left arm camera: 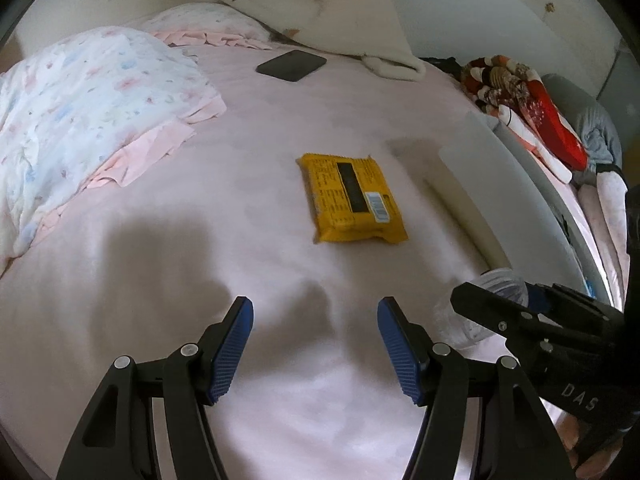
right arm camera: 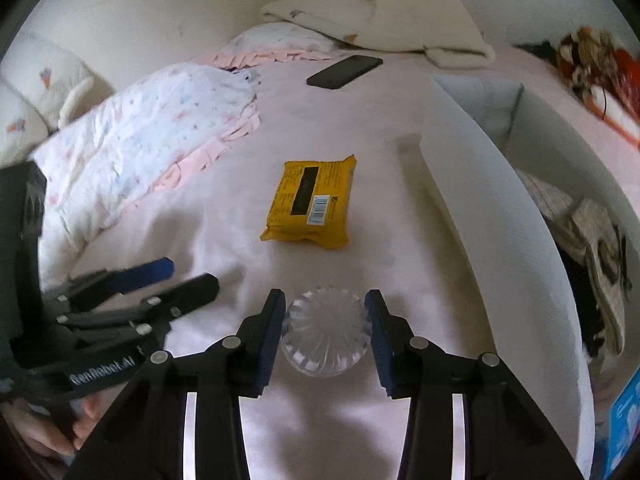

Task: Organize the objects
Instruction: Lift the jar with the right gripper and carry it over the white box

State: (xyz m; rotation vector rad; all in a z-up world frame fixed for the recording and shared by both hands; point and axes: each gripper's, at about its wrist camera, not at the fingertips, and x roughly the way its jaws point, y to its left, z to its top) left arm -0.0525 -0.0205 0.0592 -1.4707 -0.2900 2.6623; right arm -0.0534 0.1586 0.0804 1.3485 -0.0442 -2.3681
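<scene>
A yellow snack packet [left arm camera: 352, 198] lies flat on the pink bed sheet; it also shows in the right wrist view [right arm camera: 310, 204]. My right gripper [right arm camera: 325, 330] is shut on a clear ribbed plastic bottle [right arm camera: 325, 330], its blue pads touching both sides; the bottle shows in the left wrist view [left arm camera: 480, 312] at the lower right. My left gripper [left arm camera: 315, 344] is open and empty above the sheet, in front of the packet. A black phone [left arm camera: 292, 65] lies far back on the bed, also visible from the right wrist [right arm camera: 345, 72].
A white open box [right arm camera: 480, 184] stands right of the packet, holding cloth items. A floral quilt [left arm camera: 88, 108] lies at the left. A cream blanket [left arm camera: 320, 12] sits at the back. Red patterned clothes [left arm camera: 528, 100] lie at the right.
</scene>
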